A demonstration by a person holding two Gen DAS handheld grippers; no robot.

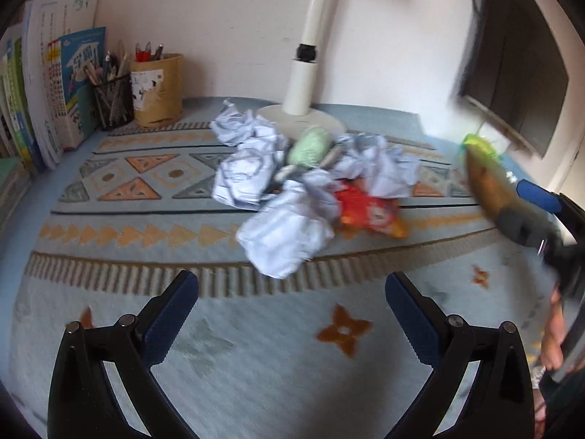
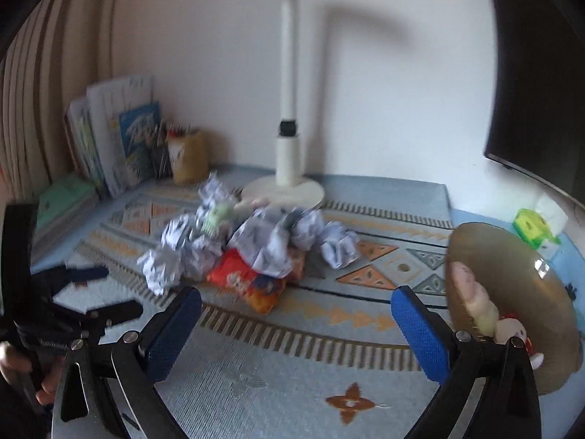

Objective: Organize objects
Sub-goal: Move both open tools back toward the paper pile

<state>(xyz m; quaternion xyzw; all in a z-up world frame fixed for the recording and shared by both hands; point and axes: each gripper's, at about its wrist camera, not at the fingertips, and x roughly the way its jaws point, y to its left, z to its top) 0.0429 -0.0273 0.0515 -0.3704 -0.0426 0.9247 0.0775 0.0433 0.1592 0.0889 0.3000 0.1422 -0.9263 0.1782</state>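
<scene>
Left wrist view: patterned blue cloth (image 1: 146, 256) meets pale wall (image 1: 226, 36).

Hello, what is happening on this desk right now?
A person holds two grippers over a patterned mat. Both the left gripper and the right gripper are open and hold nothing. In front of them is a pile of crumpled paper balls with a red snack packet and a pale green object, near the base of a white lamp. A brown round container is beside the right gripper, at its right.

5 paper balls (image 1: 285, 236) – 1 snack bag (image 1: 369, 214), 2 pen cups (image 1: 157, 89).
</scene>
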